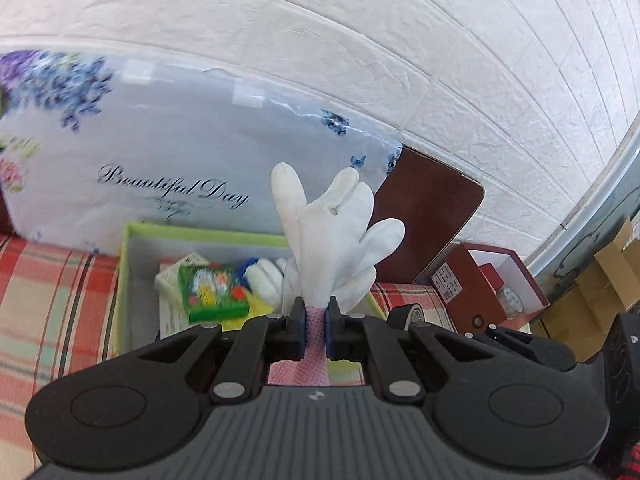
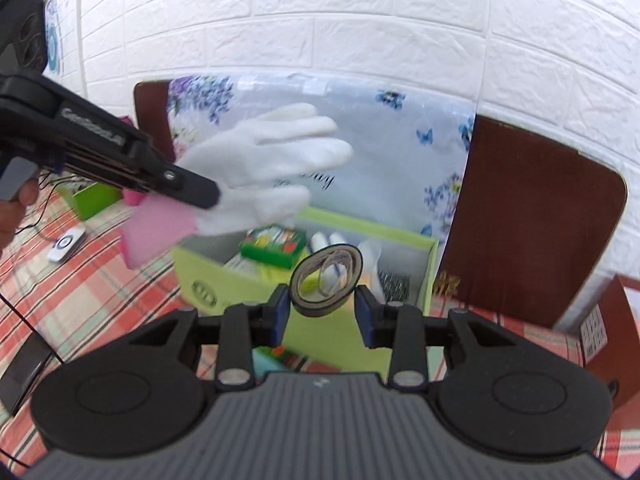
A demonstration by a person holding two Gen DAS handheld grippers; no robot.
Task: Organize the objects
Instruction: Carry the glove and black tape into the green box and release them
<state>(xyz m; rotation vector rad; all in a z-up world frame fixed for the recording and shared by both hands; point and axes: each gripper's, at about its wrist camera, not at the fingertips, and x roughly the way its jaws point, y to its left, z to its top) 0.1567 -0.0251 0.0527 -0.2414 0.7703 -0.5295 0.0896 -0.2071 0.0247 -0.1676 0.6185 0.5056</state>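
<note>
Left gripper is clamped tight on the ribbed pink cuff of a soft white fabric glove, held up over the lime-green open storage box. Right gripper pinches a flat grey tape roll just above that box.

Left wrist view: the camera sits just behind the left gripper, looks forward along its fingers and slightly upward at close range over the green storage box, and faces the floral panel against the white brick wall. Right wrist view: the camera sits just behind the right gripper, stands to the right of and a little farther back from the same box, and faces the same panel and wall. Both views share the box, the white glove, the panel, the wall and the plaid-covered worktop; the right view also takes in the left gripper from the side.
</note>
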